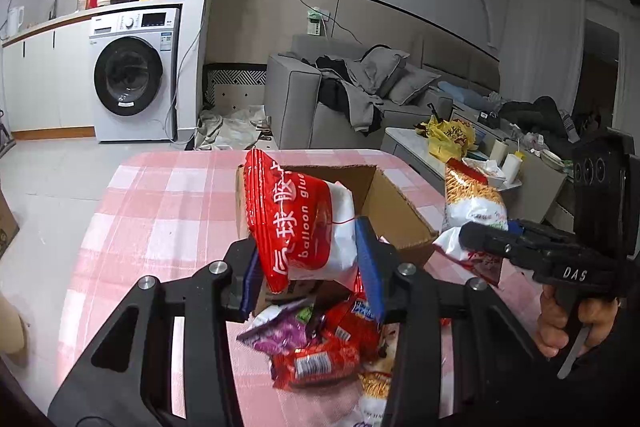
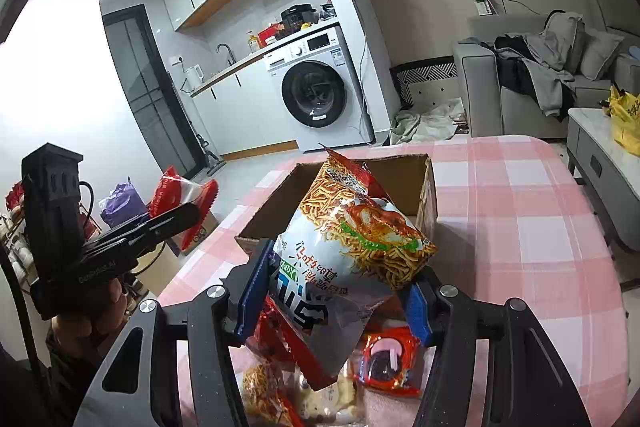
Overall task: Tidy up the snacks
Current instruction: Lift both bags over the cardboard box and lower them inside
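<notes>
Red-and-white balloon glue bag (image 1: 304, 223) hanging pinched in left gripper (image 1: 310, 267), noodle snack bag (image 2: 352, 247) squeezed in right gripper (image 2: 336, 291), both up over cardboard box (image 1: 384, 203). Maybe slipping from thin grips, or bumping together, missing box, landing on snack pile (image 1: 320, 343).

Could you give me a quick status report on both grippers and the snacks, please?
Left gripper shut on red-and-white bag. Right gripper shut on noodle-snack bag. Cardboard box open ahead, nothing blocking; more snacks below.
</notes>
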A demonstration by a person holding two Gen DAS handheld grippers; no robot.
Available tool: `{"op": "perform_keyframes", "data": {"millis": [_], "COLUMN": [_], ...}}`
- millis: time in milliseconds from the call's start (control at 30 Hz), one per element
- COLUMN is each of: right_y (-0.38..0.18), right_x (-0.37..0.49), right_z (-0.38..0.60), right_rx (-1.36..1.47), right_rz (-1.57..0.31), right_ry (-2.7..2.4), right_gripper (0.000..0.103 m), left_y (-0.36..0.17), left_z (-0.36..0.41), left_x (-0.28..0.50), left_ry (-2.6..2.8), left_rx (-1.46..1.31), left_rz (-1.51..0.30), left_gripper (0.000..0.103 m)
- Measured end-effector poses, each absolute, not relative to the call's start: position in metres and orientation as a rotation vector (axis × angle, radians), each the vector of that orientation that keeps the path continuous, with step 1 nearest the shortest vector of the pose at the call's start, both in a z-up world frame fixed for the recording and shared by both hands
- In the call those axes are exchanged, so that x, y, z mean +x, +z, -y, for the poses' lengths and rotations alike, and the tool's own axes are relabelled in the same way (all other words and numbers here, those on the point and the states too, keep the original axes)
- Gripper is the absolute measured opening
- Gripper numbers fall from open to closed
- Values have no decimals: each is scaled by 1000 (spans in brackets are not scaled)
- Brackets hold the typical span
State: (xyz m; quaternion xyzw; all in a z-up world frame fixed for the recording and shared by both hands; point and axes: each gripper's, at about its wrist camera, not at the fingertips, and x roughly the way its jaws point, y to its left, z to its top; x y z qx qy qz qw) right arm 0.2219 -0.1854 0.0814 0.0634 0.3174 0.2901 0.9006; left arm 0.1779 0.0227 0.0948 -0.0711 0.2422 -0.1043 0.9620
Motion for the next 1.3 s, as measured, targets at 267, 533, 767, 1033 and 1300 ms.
{"op": "perform_keyframes", "data": {"millis": [267,533,767,1033,1300], "right_y": [81,80,75,69,59], "right_x": [241,256,272,292,312], "right_z": [185,177,170,164,156], "right_rx": [134,132,137,128,117], "right_rz": [-687,-700,-719,-753,-782], "right_ry": [587,602,611,606,605], "right_gripper": [59,59,59,59,59], "left_y": [96,85,76,60,42], "left_z": [-19,-19,-17,-14,-4], "left_x": [214,256,286,315,337], "left_ry": [-213,-215,-213,-215,-220], "left_rx": [-143,-143,-148,-151,-136], "left_rz": [-521,-551,-570,-607,-650], "left_gripper": [38,38,38,38,38]}}
